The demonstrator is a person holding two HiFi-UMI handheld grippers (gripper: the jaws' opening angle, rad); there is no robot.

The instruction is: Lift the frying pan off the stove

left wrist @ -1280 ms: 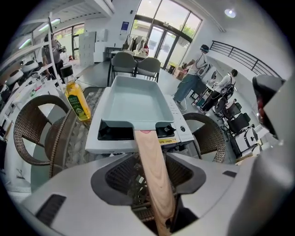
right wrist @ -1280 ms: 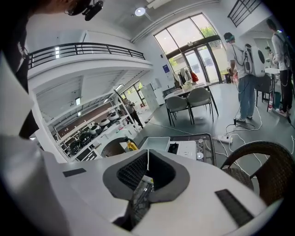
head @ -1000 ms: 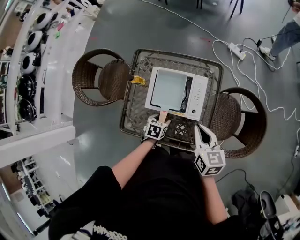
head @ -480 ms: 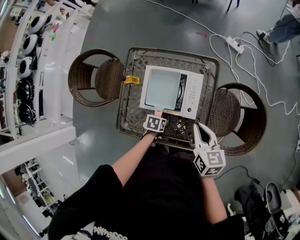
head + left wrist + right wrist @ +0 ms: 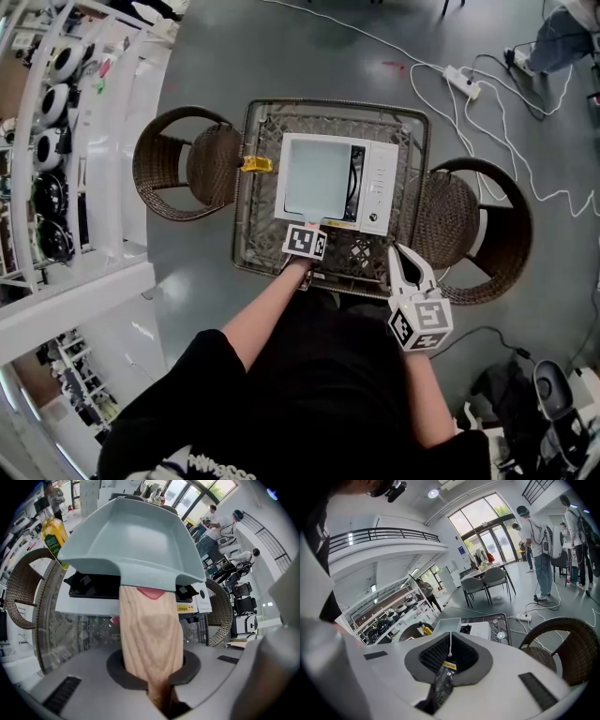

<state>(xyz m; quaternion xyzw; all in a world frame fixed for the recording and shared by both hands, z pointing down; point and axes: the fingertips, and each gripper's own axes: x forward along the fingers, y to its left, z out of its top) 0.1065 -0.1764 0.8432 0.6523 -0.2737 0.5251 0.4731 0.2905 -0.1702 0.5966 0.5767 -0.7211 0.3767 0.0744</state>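
A pale blue square frying pan (image 5: 314, 178) sits on a white portable stove (image 5: 377, 187) on the wicker table. Its wooden handle (image 5: 150, 634) points toward me. My left gripper (image 5: 310, 225) is at the stove's near edge, and its jaws are closing with the handle pinched between them. In the left gripper view the pan (image 5: 136, 541) fills the middle, resting over the stove (image 5: 65, 605). My right gripper (image 5: 411, 264) is held back over the table's near right corner, shut and holding nothing; in its own view the right gripper (image 5: 449, 660) looks toward the pan from a distance.
A yellow bottle (image 5: 256, 164) stands at the table's left edge. Wicker chairs flank the table at left (image 5: 183, 159) and right (image 5: 473, 234). The table's rim (image 5: 246, 246) is metal mesh. Cables and a power strip (image 5: 459, 75) lie on the floor beyond. Shelves (image 5: 56, 112) run along the left.
My left gripper has slid forward along the wooden handle and closed on it, covering most of it. The pan stays on the stove. The right gripper has not moved.
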